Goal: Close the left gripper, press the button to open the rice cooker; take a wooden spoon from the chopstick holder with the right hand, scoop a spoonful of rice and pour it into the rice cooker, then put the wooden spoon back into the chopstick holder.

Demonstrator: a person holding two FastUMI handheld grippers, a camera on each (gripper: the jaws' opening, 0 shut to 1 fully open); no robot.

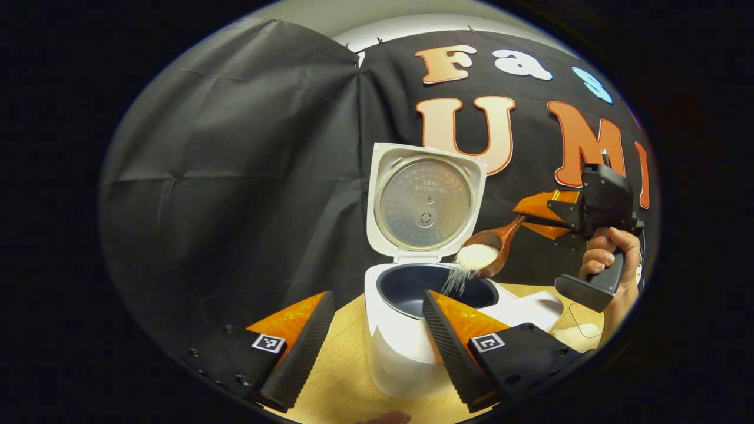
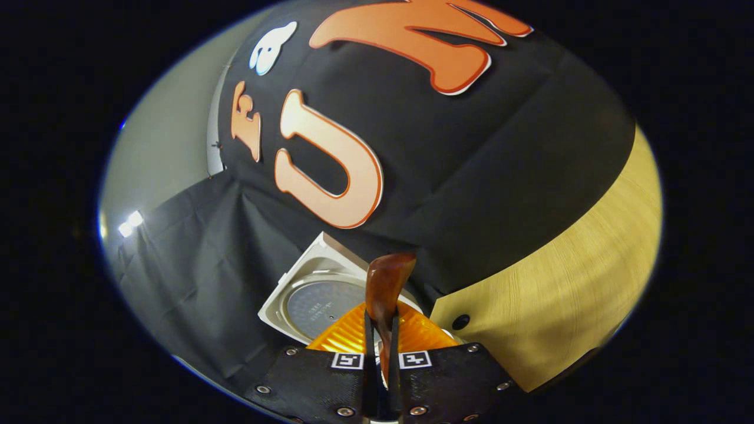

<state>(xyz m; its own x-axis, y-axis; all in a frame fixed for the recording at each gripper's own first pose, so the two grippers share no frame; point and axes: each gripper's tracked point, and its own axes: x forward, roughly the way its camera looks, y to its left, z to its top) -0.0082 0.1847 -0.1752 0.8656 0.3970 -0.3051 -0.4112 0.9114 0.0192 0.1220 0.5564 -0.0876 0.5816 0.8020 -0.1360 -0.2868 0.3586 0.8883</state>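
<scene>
in the left gripper view, the rice cooker (image 1: 406,330) is sitting low in the centre of the frame on the wooden table (image 1: 344,377), its lid (image 1: 425,200) standing upright and open. your left gripper (image 1: 372,341) is hanging in front of it at the bottom of the frame with its fingers spread wide, gripping nothing. right of centre, your right gripper (image 1: 545,215) is pinching the handle of the wooden spoon (image 1: 492,247), whose tilted bowl is spilling rice (image 1: 471,262) into the dark inner pot (image 1: 412,285). your hand (image 1: 607,259) is wrapping the grip at the right edge. in the right gripper view, the fingers (image 2: 370,353) are pressing together on the spoon handle at bottom centre.
</scene>
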